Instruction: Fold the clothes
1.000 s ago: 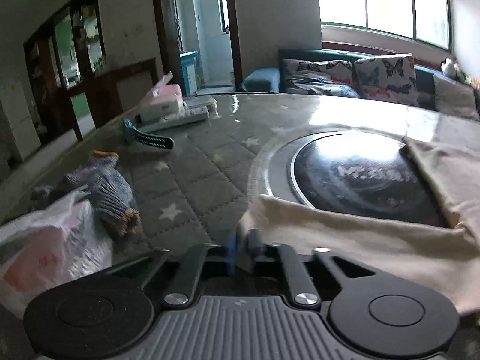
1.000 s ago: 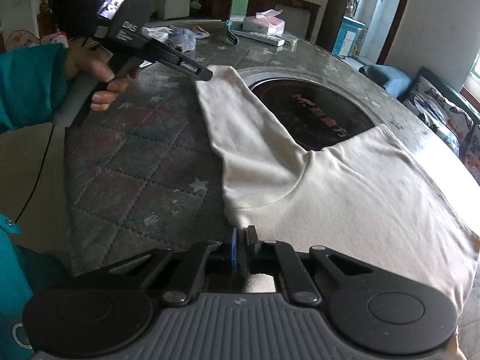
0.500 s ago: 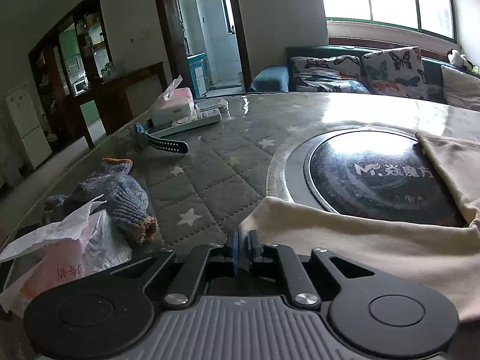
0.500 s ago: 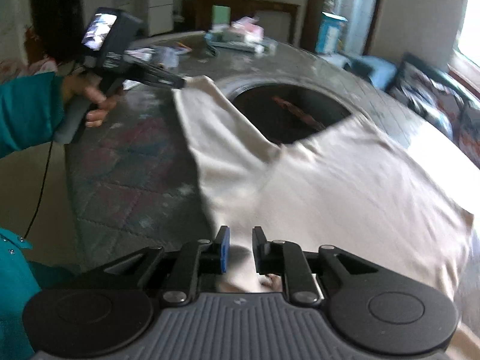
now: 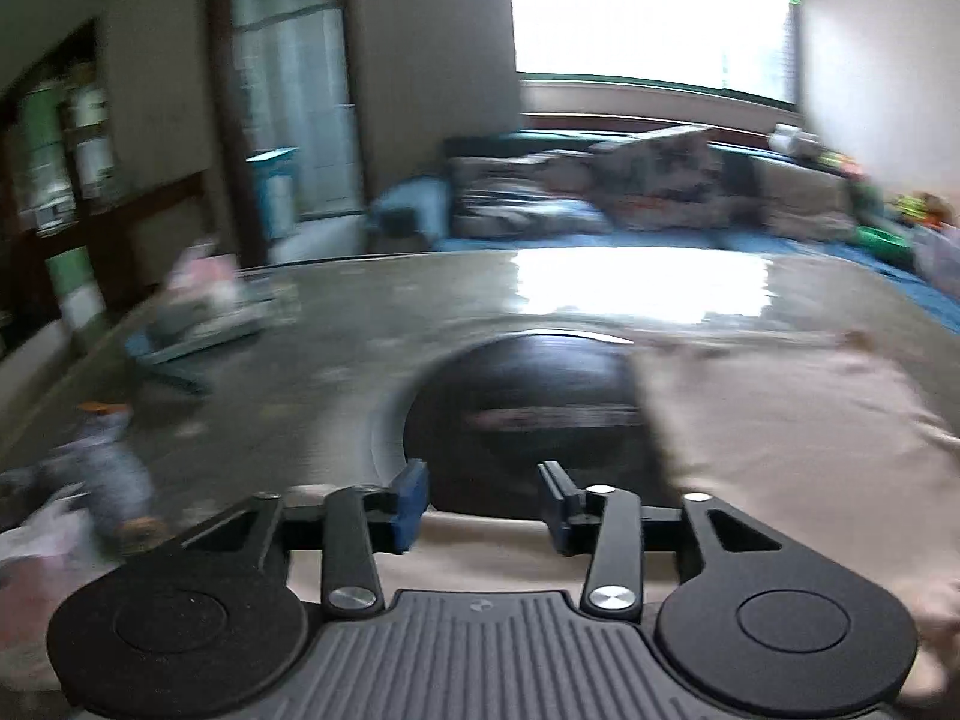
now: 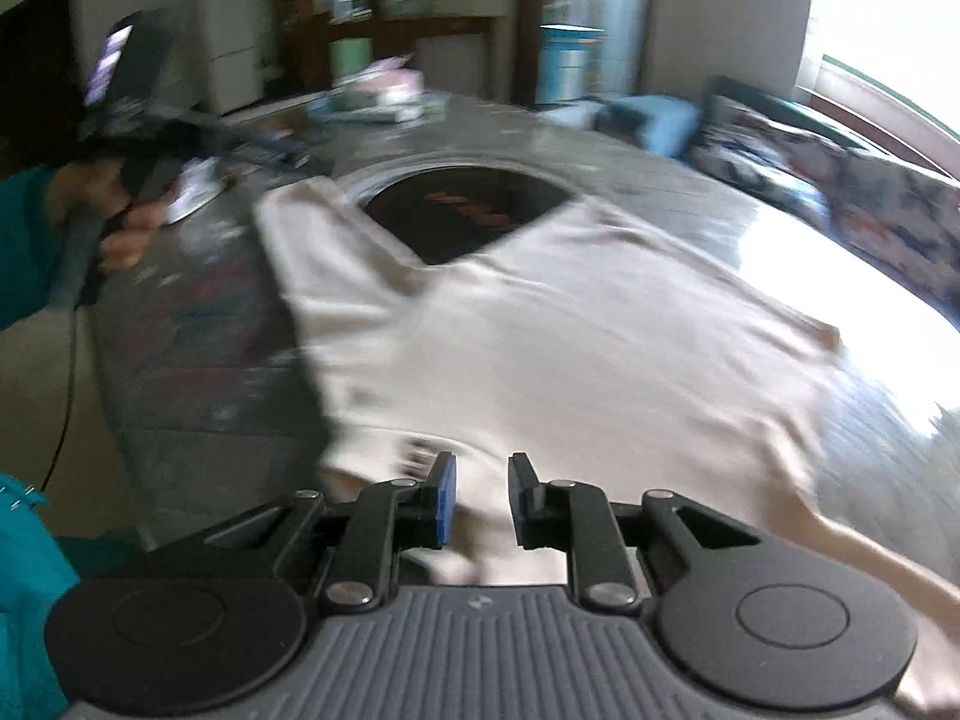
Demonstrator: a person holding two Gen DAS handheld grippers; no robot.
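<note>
Jaws of both the left gripper and right gripper now stand apart, empty, having released the cream cotton long-sleeved shirt, which lies spread just ahead on the bench, ready for regrasping.

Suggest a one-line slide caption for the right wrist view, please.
Open right gripper poised over a cream shirt spread on the table, left gripper at its far sleeve.

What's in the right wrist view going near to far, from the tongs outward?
Right tongs, open over the collar → cream shirt spread on the table → black round cooktop → pink tissue pack, blurred, at the table's far edge → wooden cabinet by the wall.
</note>
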